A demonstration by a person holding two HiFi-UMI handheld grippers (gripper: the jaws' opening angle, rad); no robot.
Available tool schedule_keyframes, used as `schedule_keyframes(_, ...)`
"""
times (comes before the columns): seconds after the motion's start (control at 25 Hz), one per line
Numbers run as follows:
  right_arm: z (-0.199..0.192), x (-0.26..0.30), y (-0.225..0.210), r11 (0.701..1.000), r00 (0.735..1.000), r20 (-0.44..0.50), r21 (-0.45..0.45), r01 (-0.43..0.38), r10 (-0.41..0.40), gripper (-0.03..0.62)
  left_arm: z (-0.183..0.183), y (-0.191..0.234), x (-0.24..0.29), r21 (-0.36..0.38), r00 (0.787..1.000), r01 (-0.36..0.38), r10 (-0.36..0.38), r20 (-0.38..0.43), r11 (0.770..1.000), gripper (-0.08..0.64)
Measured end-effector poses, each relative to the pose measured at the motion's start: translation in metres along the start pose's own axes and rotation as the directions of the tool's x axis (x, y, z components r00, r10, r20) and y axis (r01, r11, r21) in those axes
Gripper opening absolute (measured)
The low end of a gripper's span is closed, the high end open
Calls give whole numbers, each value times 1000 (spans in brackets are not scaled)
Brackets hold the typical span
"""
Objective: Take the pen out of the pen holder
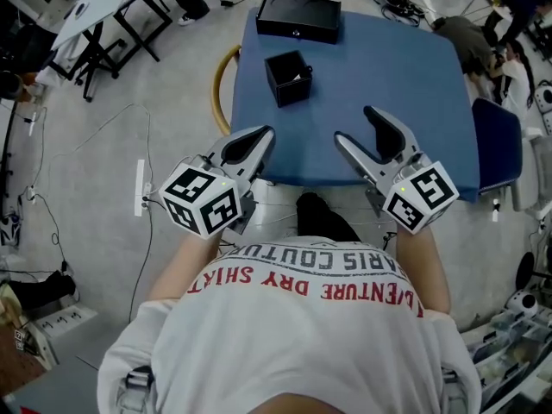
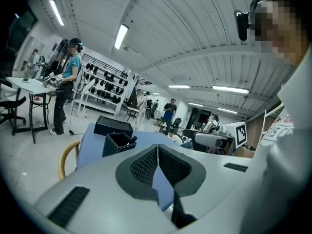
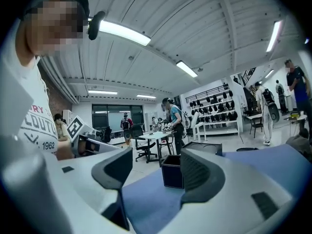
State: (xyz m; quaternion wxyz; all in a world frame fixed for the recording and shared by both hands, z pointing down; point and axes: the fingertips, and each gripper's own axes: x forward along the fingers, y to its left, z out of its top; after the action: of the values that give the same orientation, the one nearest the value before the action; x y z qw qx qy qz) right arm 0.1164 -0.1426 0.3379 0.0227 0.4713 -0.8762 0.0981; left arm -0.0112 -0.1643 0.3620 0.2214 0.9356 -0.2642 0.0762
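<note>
A black square pen holder [image 1: 289, 77] stands upright on the blue table [image 1: 379, 67], a little left of its middle. In the left gripper view, the dark end of a pen [image 2: 132, 139] sticks out of the pen holder [image 2: 116, 144]. My left gripper [image 1: 263, 136] hovers at the table's near edge, shut with nothing between its jaws [image 2: 157, 147]. My right gripper [image 1: 360, 128] is open over the near edge, right of the holder and short of it. In the right gripper view the pen holder [image 3: 172, 171] shows between the open jaws of that gripper [image 3: 156, 162].
A flat black box [image 1: 298, 17] lies at the table's far edge, behind the holder. A round yellowish chair back [image 1: 221, 84] stands at the table's left side and a blue chair [image 1: 496, 145] at its right. People stand at other tables farther off.
</note>
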Motion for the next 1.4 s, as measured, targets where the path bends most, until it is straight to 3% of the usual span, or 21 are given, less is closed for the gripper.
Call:
schedule_keyframes(0.28, 11, 31, -34, 998, 998, -17, 15, -53, 54, 291, 18, 20, 23, -22, 999, -48, 48, 1, 999, 31)
schedule_keyframes(0.68, -7, 91, -65, 991, 985, -104, 15, -136, 137, 291, 31, 56, 49, -46, 993, -121, 121, 3, 992, 31)
schedule_keyframes(1.4, -57, 167, -75, 978, 948, -258, -45, -203, 184, 288, 30, 105, 46, -96, 977, -213, 215, 3, 972, 31)
